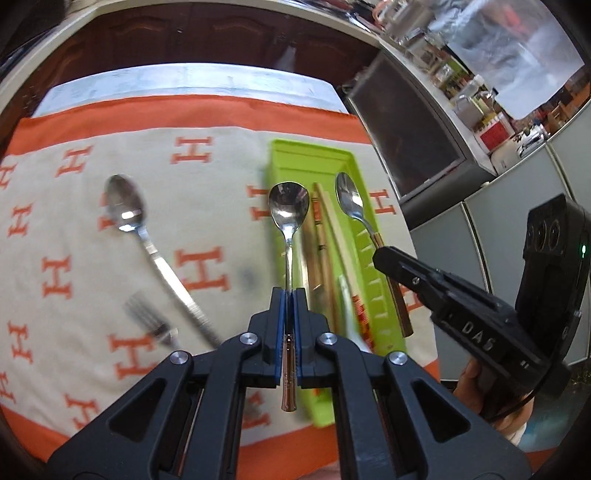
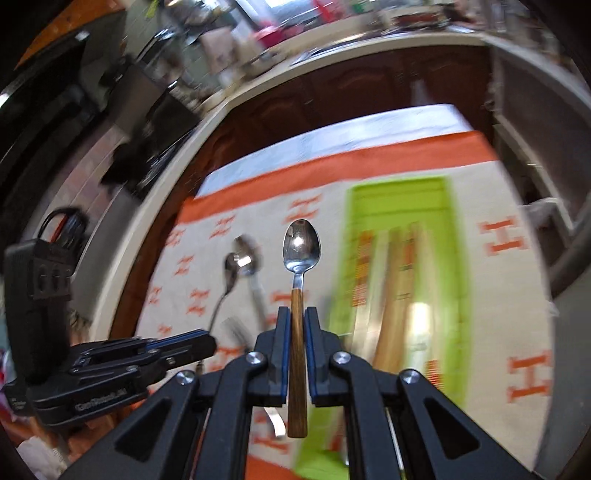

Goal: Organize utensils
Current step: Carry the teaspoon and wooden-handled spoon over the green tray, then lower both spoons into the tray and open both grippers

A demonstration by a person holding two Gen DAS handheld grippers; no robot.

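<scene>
My left gripper (image 1: 290, 295) is shut on a copper-handled spoon (image 1: 289, 210), held above the left edge of the green tray (image 1: 295, 155). My right gripper (image 2: 297, 314) is shut on a wood-handled spoon (image 2: 301, 247); it also shows in the left wrist view (image 1: 351, 199) over the tray's right side. The tray (image 2: 399, 195) holds wooden chopsticks (image 1: 327, 258) and a wrapped pair. A large steel spoon (image 1: 125, 206) and a fork (image 1: 147, 314) lie on the cloth to the left.
The table carries a cream cloth with orange H marks and an orange border (image 1: 184, 107). Dark wooden cabinets (image 1: 221, 33) stand behind. A counter with an oven and jars (image 1: 461, 103) runs along the right.
</scene>
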